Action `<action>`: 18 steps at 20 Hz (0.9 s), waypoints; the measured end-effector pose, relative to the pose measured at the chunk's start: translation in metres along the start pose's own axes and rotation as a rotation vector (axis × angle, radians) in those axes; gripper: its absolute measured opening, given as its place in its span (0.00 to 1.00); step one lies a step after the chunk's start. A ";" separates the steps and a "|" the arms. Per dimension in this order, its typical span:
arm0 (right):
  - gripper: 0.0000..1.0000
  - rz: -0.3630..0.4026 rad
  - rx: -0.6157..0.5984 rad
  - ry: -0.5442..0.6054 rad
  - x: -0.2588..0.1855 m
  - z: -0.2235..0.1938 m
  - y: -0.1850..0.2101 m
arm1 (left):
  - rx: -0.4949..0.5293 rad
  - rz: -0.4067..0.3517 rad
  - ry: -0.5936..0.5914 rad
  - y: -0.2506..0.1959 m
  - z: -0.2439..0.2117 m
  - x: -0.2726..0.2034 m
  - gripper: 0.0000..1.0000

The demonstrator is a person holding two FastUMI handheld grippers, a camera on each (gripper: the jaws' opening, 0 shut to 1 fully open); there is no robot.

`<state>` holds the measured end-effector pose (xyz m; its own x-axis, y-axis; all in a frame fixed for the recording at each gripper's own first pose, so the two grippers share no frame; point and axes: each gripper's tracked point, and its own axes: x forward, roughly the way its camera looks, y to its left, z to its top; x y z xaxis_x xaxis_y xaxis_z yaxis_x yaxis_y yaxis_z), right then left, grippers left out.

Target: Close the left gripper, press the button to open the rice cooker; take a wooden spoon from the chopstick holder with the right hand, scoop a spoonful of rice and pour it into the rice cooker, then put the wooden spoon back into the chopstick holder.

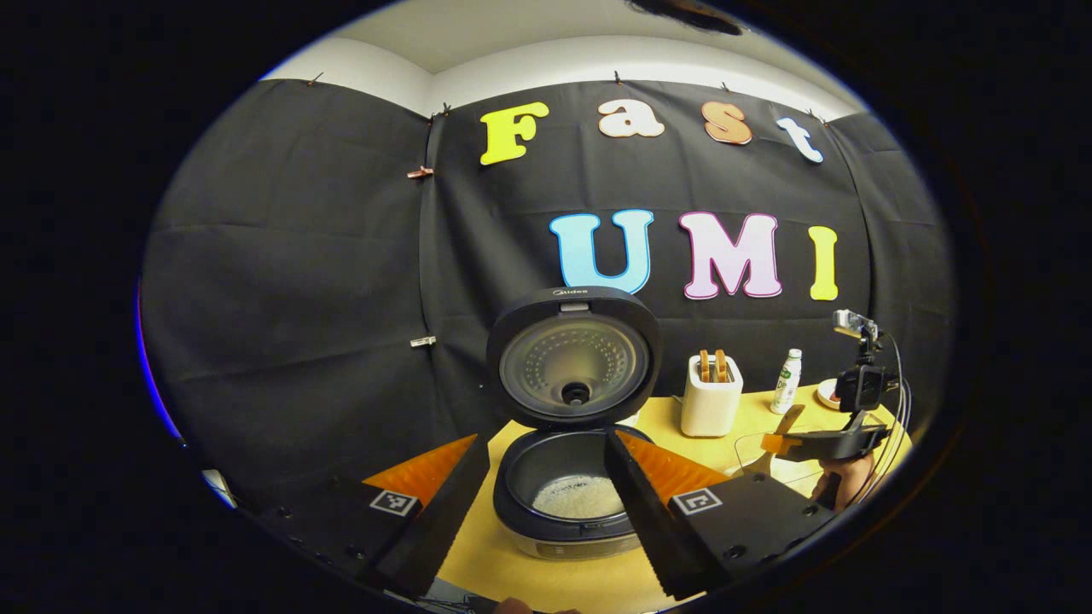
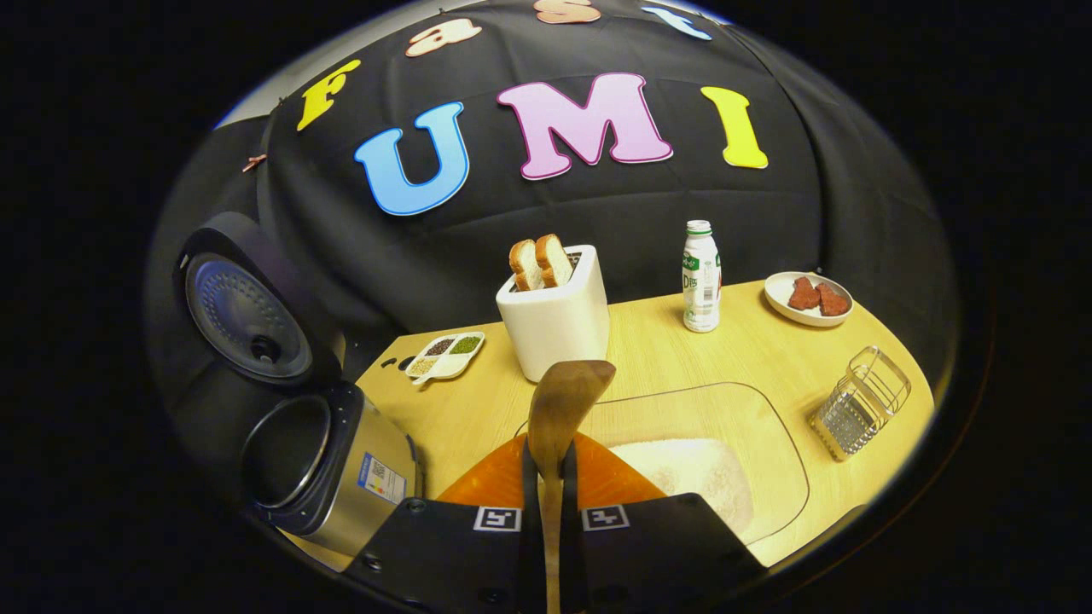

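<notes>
Rice cooker (image 1: pixel 573 443) standing open on the yellow wooden table (image 2: pixel 682 358), round dark lid (image 1: pixel 573 358) tipped upright behind the pot, steam cap at the lid's centre. Inside the dark inner pot, a shallow patch of white rice (image 1: pixel 578 497) at the bottom. Silver band around the cooker's lower body, sticker on its side in the right gripper view.

Left gripper (image 1: pixel 546 503) hovering just in front of the cooker, fingers spread well apart, nothing between them.

Right gripper (image 2: pixel 550 486) clamped on wooden spoon (image 2: pixel 565 401), both fingers pressing the handle; brown bowl of the spoon upright above the fingertips, looking bare of rice. Just beyond, clear tray (image 2: pixel 768 443) with a heap of white rice (image 2: pixel 691 473).

Wire chopstick holder (image 2: pixel 862 401) at the table's right edge. White toaster (image 2: pixel 559 328) with two bread slices farther back, milk bottle (image 2: pixel 701 277) and plate (image 2: pixel 789 309) with reddish pieces beyond.
</notes>
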<state>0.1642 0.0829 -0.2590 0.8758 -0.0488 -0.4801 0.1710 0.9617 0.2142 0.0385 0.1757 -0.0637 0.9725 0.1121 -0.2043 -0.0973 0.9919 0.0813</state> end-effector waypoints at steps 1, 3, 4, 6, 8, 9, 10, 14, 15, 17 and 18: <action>0.11 -0.007 0.039 0.000 -0.003 0.000 -0.003 | -0.009 -0.002 -0.005 0.001 0.002 0.000 0.93; 0.11 -0.020 0.135 0.002 -0.006 0.002 -0.013 | -0.021 -0.008 -0.006 0.002 0.002 0.001 0.93; 0.11 -0.025 0.194 0.004 -0.007 0.003 -0.021 | -0.018 -0.011 -0.007 0.001 0.002 0.000 0.93; 0.11 -0.035 0.317 0.002 -0.011 0.004 -0.036 | -0.008 -0.018 -0.013 0.001 0.003 -0.002 0.93; 0.11 -0.037 0.395 -0.011 -0.016 0.008 -0.047 | -0.006 -0.025 -0.021 -0.002 0.005 -0.004 0.93; 0.11 -0.036 0.427 -0.015 -0.019 0.009 -0.049 | -0.008 -0.028 -0.024 -0.003 0.007 -0.004 0.93; 0.11 -0.034 0.459 -0.019 -0.021 0.011 -0.052 | -0.011 -0.032 -0.022 -0.005 0.007 -0.006 0.93; 0.11 -0.013 0.549 -0.068 -0.029 0.024 -0.060 | -0.015 -0.036 -0.021 -0.008 0.009 -0.011 0.93; 0.11 -0.002 0.581 -0.082 -0.031 0.030 -0.061 | -0.011 -0.032 -0.026 -0.008 0.012 -0.013 0.93; 0.11 0.007 0.649 -0.088 -0.031 0.034 -0.066 | -0.002 -0.024 -0.042 -0.007 0.017 -0.018 0.93; 0.11 0.005 0.675 -0.090 -0.031 0.035 -0.069 | 0.003 -0.025 -0.044 -0.010 0.017 -0.020 0.93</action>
<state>0.1411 0.0083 -0.2296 0.9065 -0.0955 -0.4112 0.3856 0.5843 0.7141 0.0233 0.1626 -0.0433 0.9830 0.0845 -0.1629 -0.0722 0.9942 0.0798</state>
